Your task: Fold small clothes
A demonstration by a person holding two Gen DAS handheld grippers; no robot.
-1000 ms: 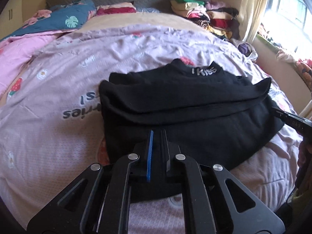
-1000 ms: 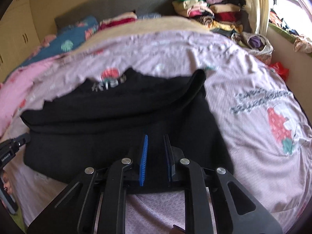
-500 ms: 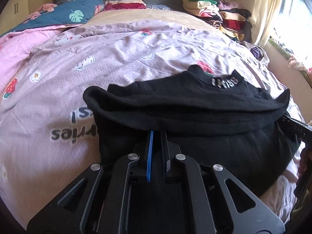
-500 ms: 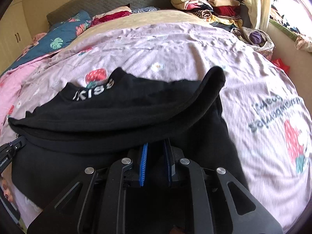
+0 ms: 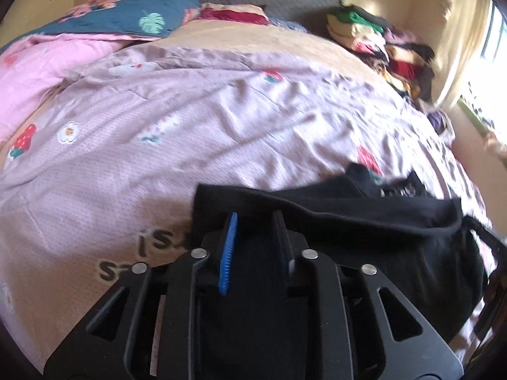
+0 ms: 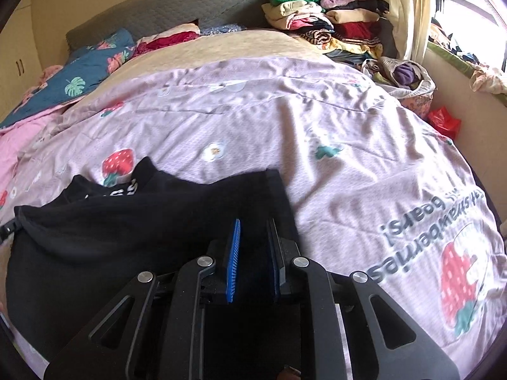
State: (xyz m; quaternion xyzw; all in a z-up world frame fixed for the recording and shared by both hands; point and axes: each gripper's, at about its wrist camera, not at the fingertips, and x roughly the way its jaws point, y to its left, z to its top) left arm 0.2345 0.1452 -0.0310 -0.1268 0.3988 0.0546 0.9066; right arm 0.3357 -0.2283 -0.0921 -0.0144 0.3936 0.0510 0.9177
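Note:
A black garment [image 5: 364,218] with white lettering at its collar lies on the pink strawberry-print bed cover [image 5: 190,133]. My left gripper [image 5: 253,218] is shut on its near left edge and holds that edge lifted and carried toward the collar. My right gripper [image 6: 253,224] is shut on the near right edge of the same garment [image 6: 111,237], also lifted. The folded-over cloth hides the lower part of the garment. The collar [image 6: 126,186] shows at left in the right wrist view.
A stack of folded clothes [image 6: 323,15] stands at the bed's far right by the curtain. Blue leaf-print and pink quilts [image 5: 95,31] lie at the far left. A grey headboard [image 6: 164,12] is behind. A bag of clothes [image 6: 405,79] sits near the window.
Both grippers have moved forward over the garment with its near edge held, bringing that edge up toward the collar. The left jaws now stand wider on thicker cloth.

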